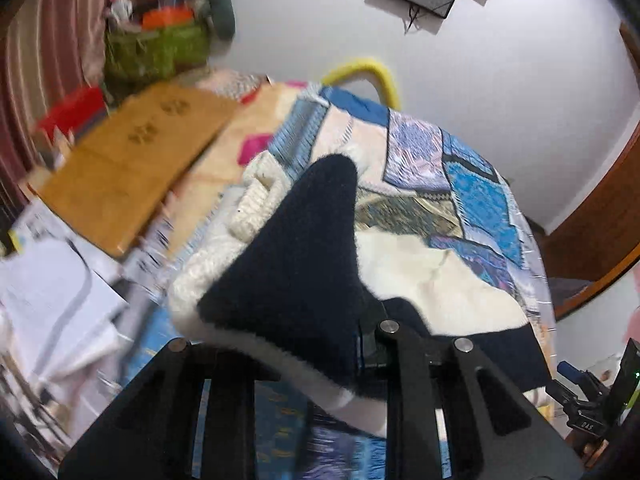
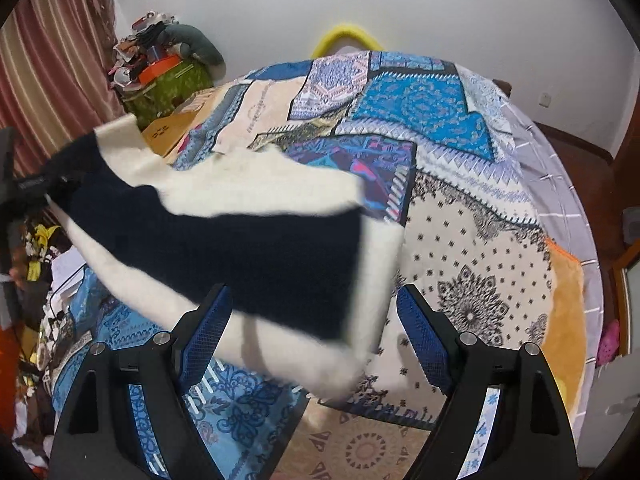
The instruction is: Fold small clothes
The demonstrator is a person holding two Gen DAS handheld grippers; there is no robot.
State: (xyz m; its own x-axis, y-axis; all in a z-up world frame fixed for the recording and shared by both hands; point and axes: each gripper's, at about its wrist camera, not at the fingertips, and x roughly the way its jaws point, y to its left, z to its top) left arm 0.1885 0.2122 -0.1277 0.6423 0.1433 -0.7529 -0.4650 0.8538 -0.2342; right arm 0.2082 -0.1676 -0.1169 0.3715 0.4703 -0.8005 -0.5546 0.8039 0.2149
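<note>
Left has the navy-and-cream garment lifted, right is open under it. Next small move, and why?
Probably close the right gripper on the free edge of the navy-and-cream garment. Its fingers are spread wide with the cloth hanging between them, while the left gripper pinches the other end above the patterned bedspread; both ends held would let you spread it.

Your garment [image 2: 248,248] is cream-white knit with a broad navy, nearly black band across it; in the left wrist view the same garment [image 1: 296,248] shows a fuzzy white edge along the dark part. Under it you have a patchwork bedspread [image 2: 460,208]: bright blue medallion panels, lilac zigzags, cream patches with black dotted mandalas, and a tan patch with brown ornaments. Your right gripper [image 2: 316,336] is black with blue mesh-textured pads [image 2: 208,332]. Your left gripper [image 1: 312,360] is black too. The curtain [image 2: 44,80] is striped dusty red and beige. The box [image 1: 120,168] is mustard brown, and the bag [image 2: 172,88] green.
</note>
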